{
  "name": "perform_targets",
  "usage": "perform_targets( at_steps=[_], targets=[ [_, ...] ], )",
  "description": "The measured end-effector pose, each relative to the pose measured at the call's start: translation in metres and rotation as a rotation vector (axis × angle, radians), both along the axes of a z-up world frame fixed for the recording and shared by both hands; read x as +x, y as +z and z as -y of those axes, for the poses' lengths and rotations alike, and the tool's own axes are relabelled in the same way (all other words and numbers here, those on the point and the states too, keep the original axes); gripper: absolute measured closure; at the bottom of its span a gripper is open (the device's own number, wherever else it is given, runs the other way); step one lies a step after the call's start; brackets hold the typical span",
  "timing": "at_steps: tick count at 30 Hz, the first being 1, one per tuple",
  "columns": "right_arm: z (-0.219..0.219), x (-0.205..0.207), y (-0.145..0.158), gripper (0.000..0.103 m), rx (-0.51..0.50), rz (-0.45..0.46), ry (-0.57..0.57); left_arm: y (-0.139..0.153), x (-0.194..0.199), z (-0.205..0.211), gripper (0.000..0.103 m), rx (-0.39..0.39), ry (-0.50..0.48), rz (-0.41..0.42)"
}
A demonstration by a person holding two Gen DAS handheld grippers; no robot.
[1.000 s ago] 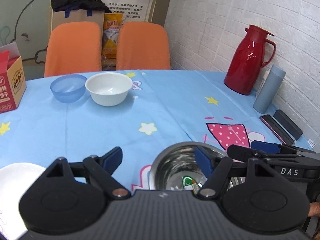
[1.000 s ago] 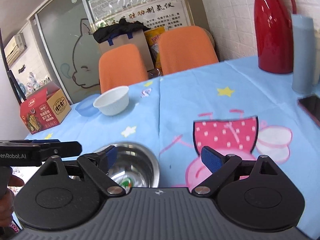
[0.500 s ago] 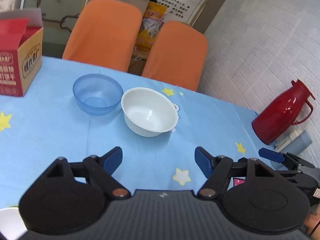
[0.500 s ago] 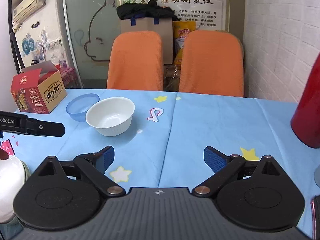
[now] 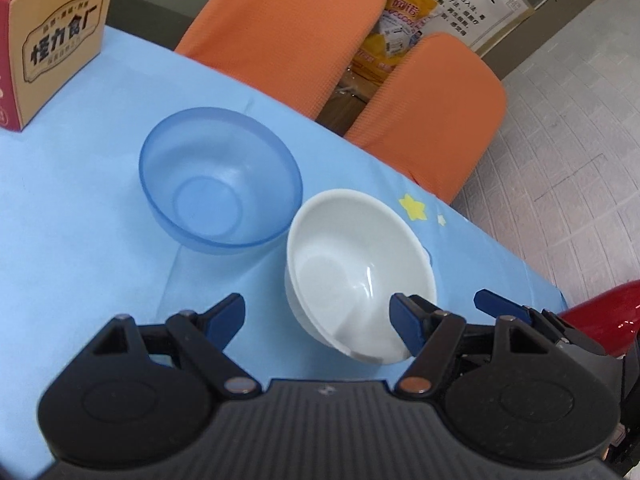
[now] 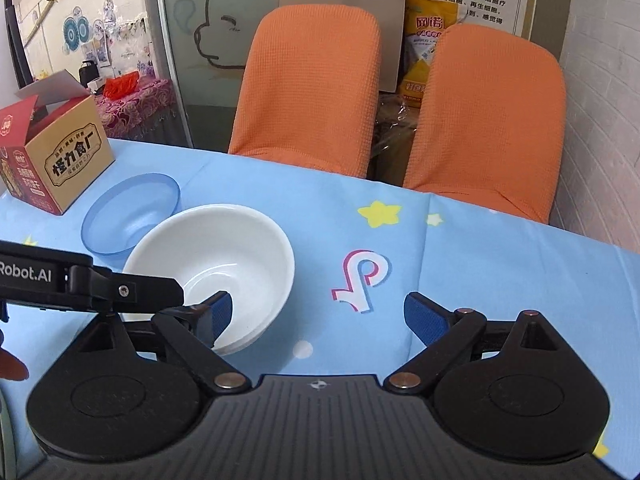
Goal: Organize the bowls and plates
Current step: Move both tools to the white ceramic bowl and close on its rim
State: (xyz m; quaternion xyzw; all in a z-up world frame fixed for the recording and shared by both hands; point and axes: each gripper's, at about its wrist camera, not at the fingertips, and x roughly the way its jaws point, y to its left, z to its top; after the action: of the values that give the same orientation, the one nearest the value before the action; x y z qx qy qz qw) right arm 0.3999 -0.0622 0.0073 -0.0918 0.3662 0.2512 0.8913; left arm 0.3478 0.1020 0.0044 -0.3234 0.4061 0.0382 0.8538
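A white bowl [image 5: 352, 264] stands upright on the blue tablecloth, with a translucent blue bowl [image 5: 220, 180] just behind and to its left. My left gripper [image 5: 316, 320] is open just above the white bowl's near side; its right fingertip hangs over the bowl's inside and nothing is gripped. In the right wrist view the white bowl [image 6: 216, 256] and the blue bowl [image 6: 128, 216] lie at the left. My right gripper [image 6: 320, 314] is open and empty, its left fingertip in front of the white bowl's near rim. The left gripper's finger [image 6: 132, 290] reaches in from the left over that bowl.
A red and tan cardboard box [image 6: 56, 160] stands at the table's far left. Two orange chairs [image 6: 312, 92] are pushed against the far table edge [image 6: 520, 220]. A red thermos [image 5: 600, 316] shows at the right, beside the brick wall.
Both grippers have travelled away from the steel bowl and the white plate toward the far bowls, which now loom close. Both wrists have rolled. The jaws stay wide.
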Motion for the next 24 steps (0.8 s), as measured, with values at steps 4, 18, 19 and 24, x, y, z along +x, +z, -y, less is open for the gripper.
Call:
perform_targets(
  at_steps=[4, 18, 19, 24],
  targets=[
    [-0.004, 0.007, -0.007, 0.000, 0.006, -0.009, 0.015, -0.006, 0.004, -0.001, 0.031, -0.014, 0.024, -0.011],
    [-0.021, -0.023, 0.003, 0.052, 0.016, 0.025, 0.151, -0.002, -0.003, 0.008, 0.068, -0.025, -0.003, 0.039],
    [-0.019, -0.028, 0.007, 0.051, 0.021, 0.032, 0.150, 0.002, -0.006, 0.011, 0.068, -0.021, -0.009, 0.047],
    [-0.009, -0.054, 0.026, 0.045, 0.013, 0.060, 0.132, 0.030, -0.033, 0.029, 0.069, 0.006, -0.049, 0.089]
  ],
)
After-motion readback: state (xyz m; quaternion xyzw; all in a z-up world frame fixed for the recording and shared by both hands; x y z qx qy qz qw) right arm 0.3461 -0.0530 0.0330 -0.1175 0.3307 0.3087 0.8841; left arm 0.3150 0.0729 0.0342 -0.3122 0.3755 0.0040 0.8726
